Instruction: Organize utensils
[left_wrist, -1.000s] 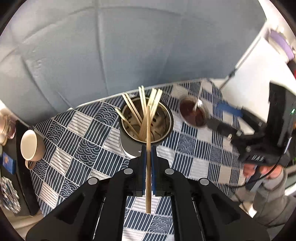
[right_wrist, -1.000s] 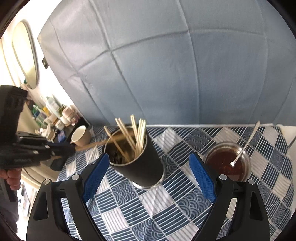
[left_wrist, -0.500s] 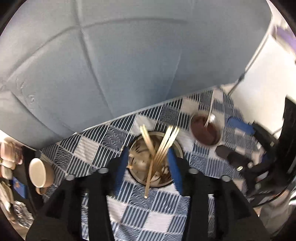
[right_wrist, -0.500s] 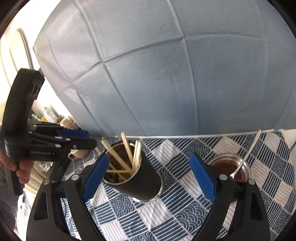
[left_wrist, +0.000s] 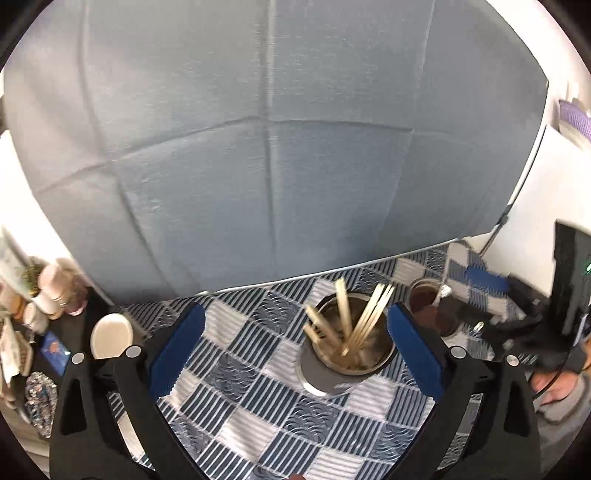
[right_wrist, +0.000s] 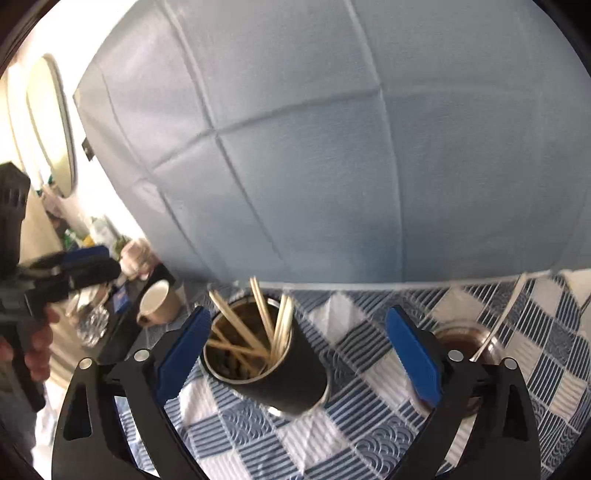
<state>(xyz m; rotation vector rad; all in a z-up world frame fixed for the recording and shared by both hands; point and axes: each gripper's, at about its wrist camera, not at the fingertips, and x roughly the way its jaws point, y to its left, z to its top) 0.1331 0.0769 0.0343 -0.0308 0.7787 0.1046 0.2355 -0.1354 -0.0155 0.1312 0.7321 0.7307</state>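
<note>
In the left wrist view the left gripper (left_wrist: 295, 354) fills the lower frame, its jaws opening and already wide, the blue pads (left_wrist: 177, 343) clear of everything. The metal holder (left_wrist: 347, 363) sits right of centre on the blue-and-white patterned tablecloth (left_wrist: 240, 376), and the wooden chopsticks (left_wrist: 364, 321) stand inside it, leaning at different angles. At the right edge a small glass bowl (left_wrist: 428, 306) of dark sauce stands just beside the holder, with the right gripper (left_wrist: 484, 295) above it. A beige cup (left_wrist: 110, 334) sits at the left edge, beyond the cloth.

In the right wrist view the right gripper (right_wrist: 295, 354) is also opening, jaws wide and touching nothing; the holder (right_wrist: 273, 365) shows between them, nearer the left pad, dark outside and steel within. A pale spoon (right_wrist: 502, 317) rests in the bowl at right. No writing is readable in either view: small bottles and a blue packet (left_wrist: 55, 350) at the left are too blurred
</note>
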